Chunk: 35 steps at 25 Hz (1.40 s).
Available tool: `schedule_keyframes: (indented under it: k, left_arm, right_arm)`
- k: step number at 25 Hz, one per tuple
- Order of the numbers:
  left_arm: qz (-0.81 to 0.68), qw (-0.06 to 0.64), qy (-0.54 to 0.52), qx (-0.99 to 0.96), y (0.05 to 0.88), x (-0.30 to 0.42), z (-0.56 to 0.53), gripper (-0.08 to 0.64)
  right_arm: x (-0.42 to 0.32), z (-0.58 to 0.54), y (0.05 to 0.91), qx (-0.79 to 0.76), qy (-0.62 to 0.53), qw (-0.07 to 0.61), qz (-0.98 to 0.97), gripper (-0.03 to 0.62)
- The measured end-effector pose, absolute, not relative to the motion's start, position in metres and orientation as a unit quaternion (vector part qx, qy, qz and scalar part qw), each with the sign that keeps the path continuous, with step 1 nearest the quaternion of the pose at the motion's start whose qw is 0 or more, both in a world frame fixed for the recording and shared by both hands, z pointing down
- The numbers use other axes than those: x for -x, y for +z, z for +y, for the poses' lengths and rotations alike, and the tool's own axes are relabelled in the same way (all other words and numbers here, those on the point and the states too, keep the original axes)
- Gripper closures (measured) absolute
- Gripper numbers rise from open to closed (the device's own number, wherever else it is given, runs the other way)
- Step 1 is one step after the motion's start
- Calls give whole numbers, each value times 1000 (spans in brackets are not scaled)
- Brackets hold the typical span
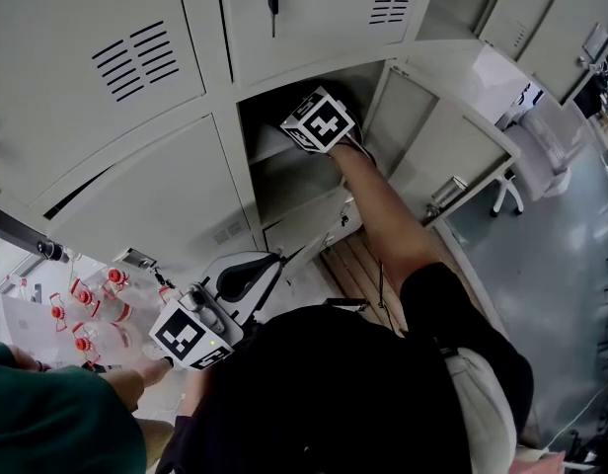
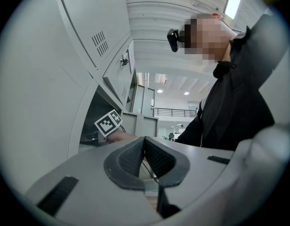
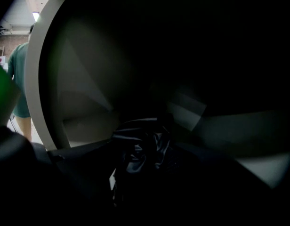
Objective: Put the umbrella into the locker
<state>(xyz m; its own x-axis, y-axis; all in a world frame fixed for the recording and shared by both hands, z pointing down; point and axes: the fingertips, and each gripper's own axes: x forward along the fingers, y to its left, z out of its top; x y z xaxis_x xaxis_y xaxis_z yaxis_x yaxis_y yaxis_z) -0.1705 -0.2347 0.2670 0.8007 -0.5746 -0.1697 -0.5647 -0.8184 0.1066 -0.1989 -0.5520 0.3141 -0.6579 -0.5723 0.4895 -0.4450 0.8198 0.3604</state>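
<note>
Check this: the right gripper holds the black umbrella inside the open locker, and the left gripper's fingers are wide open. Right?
No. The left gripper view shows the left gripper with its fingers closed together, empty. The right gripper does hold the black umbrella inside the open locker.

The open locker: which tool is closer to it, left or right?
Right. The right tool reaches inside the open locker; the left tool hangs outside, lower down, jaws shut.

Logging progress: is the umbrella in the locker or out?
In: right gripper view shows the dark umbrella in the jaws, locker compartment walls around it.
</note>
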Motion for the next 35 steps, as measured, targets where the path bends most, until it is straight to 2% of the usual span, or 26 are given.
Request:
schedule_keyframes:
  k: [9,17,21,27,35]
  left_arm:
    - [-303,39,-99,-947,272,173,-231,545]
    - [-301,45,-87,-948,276,172,-233,545]
    - [-306,47,-86,-947,277,174,-239,545]
    - [-323,44,-109,-939,264,181,-251,545]
    - [-321,11,-174,-931,236,176,-249,545]
  right_arm:
    - [189,-559,314,-295,-53,288,-910,313]
    - [183,-535,272,-290,-74,228,-926,313]
    - [174,-508,245,-285,-83,177,-938,316]
    - [155,-457,206,-270,-97,79,-955,382]
    - [117,-399,178,-265,-127,-4,-956,445]
